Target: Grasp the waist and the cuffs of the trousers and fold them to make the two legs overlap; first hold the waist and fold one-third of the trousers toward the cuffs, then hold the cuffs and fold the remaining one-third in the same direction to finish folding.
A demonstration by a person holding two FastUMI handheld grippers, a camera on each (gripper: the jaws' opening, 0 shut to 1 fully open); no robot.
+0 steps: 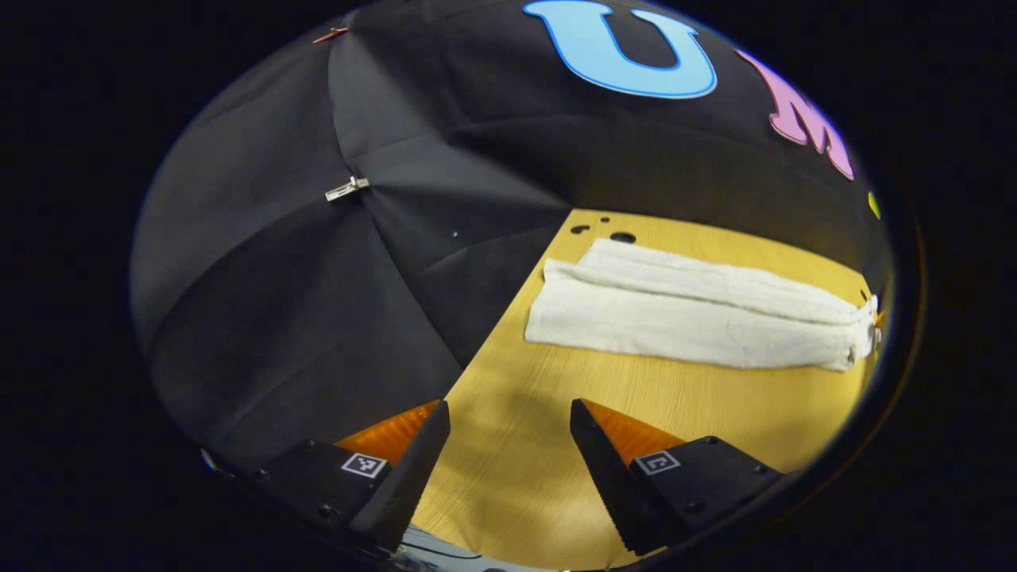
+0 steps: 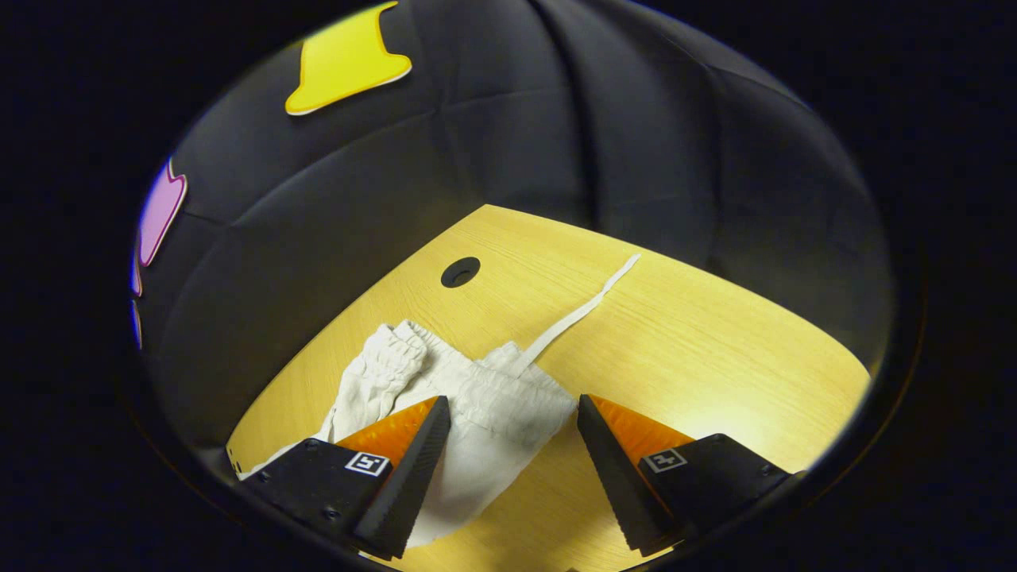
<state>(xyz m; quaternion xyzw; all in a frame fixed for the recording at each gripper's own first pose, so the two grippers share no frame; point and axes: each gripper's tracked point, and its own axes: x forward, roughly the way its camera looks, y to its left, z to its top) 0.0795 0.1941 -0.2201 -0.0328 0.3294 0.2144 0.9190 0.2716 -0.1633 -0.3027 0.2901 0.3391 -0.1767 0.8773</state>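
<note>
Left gripper view: white trousers (image 1: pixel 699 306) flat, legs overlapped.

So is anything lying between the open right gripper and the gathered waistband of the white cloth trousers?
Nothing visible: the right gripper hangs open right above the white cloth trousers, whose gathered waistband sits between its fingers; only the thin white drawstring trails away behind.

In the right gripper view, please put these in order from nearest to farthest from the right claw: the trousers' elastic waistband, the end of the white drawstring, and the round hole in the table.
1. Gathered elastic waistband of the white cloth trousers: just ahead, between the open fingers.
2. Round dark hole in the yellow wooden table: farther ahead, slightly left.
3. Far end of the flat white drawstring: farther ahead, to the right. The hole and this end are too close to rank firmly.
</note>
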